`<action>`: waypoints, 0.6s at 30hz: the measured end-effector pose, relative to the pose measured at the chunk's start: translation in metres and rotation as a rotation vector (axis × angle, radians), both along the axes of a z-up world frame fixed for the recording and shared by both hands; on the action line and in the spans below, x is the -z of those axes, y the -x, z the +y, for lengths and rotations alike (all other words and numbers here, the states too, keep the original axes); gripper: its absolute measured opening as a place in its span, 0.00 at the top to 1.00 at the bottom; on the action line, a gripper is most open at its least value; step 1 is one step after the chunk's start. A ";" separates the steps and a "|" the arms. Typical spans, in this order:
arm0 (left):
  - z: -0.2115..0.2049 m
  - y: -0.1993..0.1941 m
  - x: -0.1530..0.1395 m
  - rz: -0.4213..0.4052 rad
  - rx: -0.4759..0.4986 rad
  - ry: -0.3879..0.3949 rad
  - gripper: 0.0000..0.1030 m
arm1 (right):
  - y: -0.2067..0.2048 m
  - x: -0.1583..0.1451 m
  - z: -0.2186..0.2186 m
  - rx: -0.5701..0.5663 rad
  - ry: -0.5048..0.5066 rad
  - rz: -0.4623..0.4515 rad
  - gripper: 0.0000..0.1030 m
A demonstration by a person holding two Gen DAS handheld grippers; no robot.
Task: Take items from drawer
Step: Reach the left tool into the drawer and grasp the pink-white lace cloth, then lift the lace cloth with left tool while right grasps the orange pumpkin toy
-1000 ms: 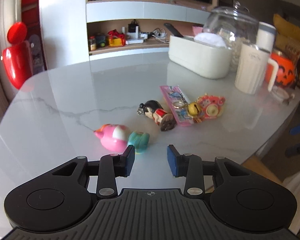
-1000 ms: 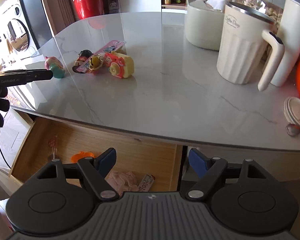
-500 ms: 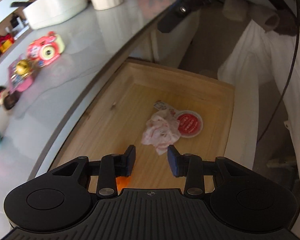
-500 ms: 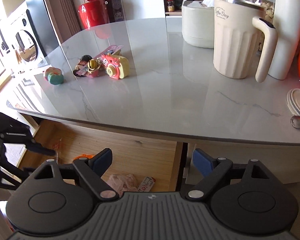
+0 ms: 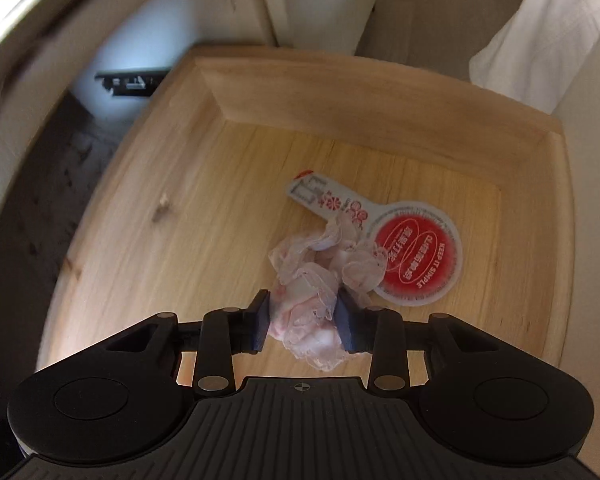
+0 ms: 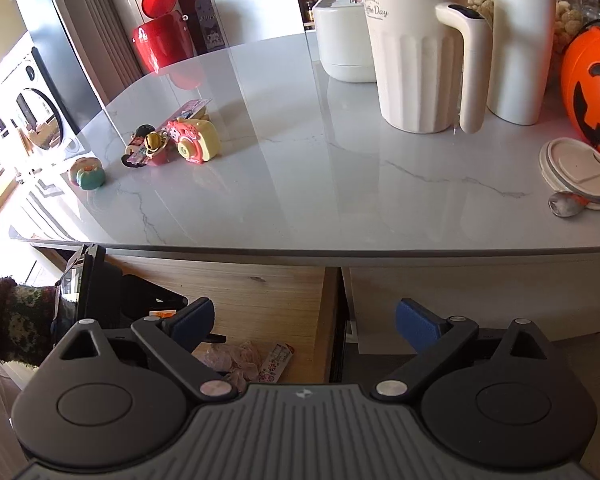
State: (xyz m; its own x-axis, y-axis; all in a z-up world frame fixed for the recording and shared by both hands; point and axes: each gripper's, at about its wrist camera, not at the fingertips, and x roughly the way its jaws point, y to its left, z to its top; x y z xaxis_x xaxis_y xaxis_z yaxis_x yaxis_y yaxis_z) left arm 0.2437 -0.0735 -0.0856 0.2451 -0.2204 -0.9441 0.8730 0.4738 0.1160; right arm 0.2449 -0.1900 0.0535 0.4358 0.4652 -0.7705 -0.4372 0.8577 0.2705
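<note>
I'm closing the left gripper (image 5: 302,320) on the lace scrunchie (image 5: 320,276), low center in the drawer (image 5: 380,92) (soft, light; possibly gripped at its bunched middle); right gripper (image 6: 305,320) is opening, empty.

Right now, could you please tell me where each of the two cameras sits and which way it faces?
Left wrist: on the left gripper, looking steeply down into the open wooden drawer; its closing fingers flank the crumpled pink lace cloth.
Right wrist: on the right gripper, facing across the grey marble tabletop; its fingers are opening, nothing between them.
Shared: both show the drawer, the cloth and the red-and-white round tag.
</note>
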 end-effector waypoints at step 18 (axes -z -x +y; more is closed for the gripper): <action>0.220 0.067 -0.123 -0.019 -0.610 0.428 0.87 | 0.035 -0.003 0.111 -0.419 0.167 -0.095 0.15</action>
